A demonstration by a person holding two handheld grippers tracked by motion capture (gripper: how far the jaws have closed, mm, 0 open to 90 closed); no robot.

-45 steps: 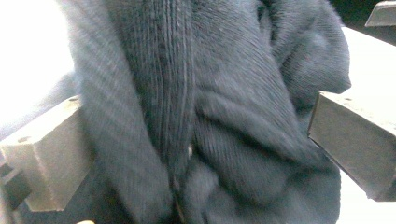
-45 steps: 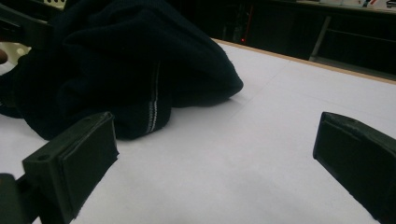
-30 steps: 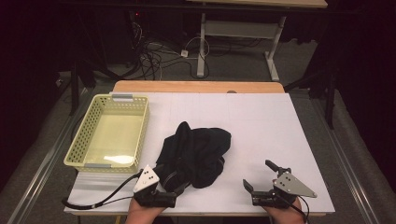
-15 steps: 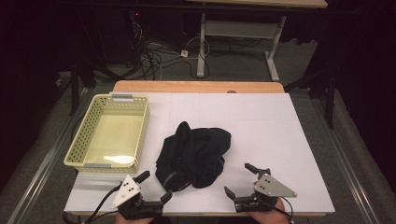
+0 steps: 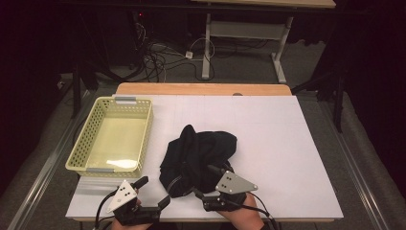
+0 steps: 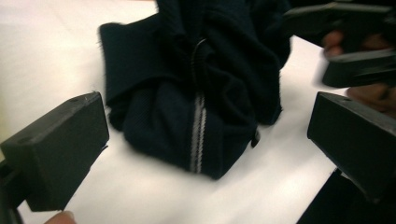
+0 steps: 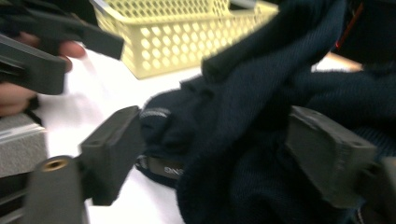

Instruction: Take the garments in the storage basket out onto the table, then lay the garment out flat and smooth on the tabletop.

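Dark garment [image 5: 198, 155] between right tongs [image 5: 207, 184] jaws (spread), left tongs [image 5: 154, 191] just beside

Left gripper [image 5: 154, 193] at bottom left of high view, hand under it at frame edge, jaws spread wide, pointing up-right. Right gripper [image 5: 208, 182] at bottom centre, hand [image 5: 242, 216] behind it, jaws parted, pointing up-left, dark cloth between them in right gripper view.

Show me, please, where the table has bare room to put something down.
The widest bare patch lies right of the garment, out to the table edge. Another runs behind it, along the far edge. The near edge is crowded: the left gripper and the right gripper flank the garment, with the basket at left.
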